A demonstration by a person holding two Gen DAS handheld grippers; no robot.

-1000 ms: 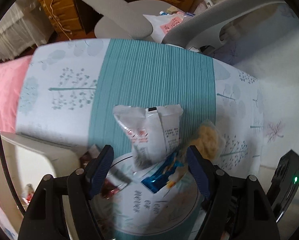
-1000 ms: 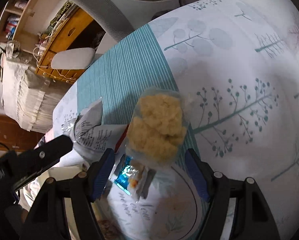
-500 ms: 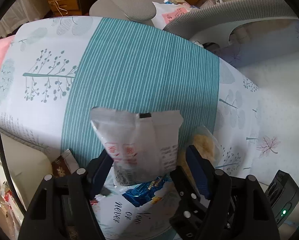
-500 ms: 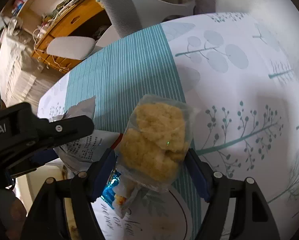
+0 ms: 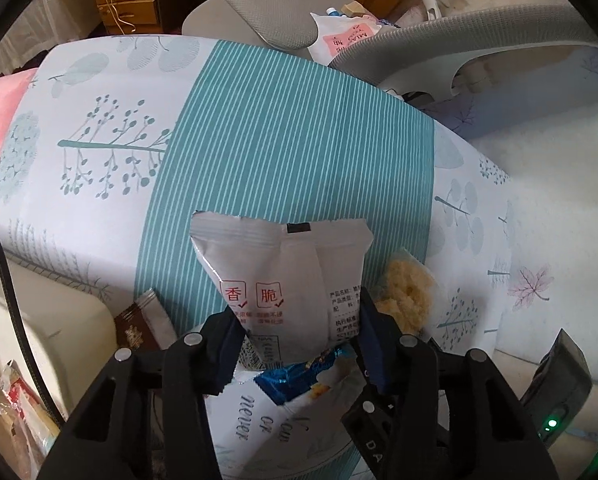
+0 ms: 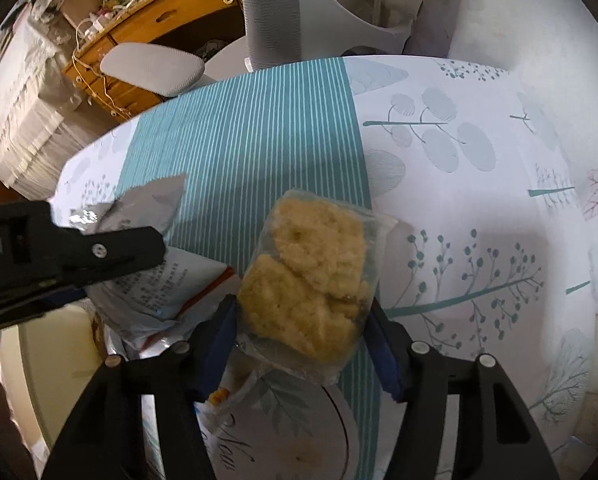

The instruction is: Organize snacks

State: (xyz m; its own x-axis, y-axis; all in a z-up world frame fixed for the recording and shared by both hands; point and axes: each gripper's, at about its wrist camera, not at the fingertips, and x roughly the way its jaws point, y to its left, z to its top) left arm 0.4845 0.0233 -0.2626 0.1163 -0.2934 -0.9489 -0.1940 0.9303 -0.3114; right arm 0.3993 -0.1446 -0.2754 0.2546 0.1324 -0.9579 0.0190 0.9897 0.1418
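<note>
Left wrist view: the left gripper [image 5: 299, 334] has a white packet [image 5: 287, 280] between its closing jaws, both pads against its sides, the packet sticking up past the tips. A blue wrapper [image 5: 303, 376] lies just under it on the plate [image 5: 251, 420].

Right wrist view: the right gripper [image 6: 301, 338] is closing around a clear bag of yellow crisps [image 6: 311, 280], its pads touching the bag's edges, above the plate [image 6: 299, 432]. The left gripper [image 6: 99, 256] sits to its left.
</note>
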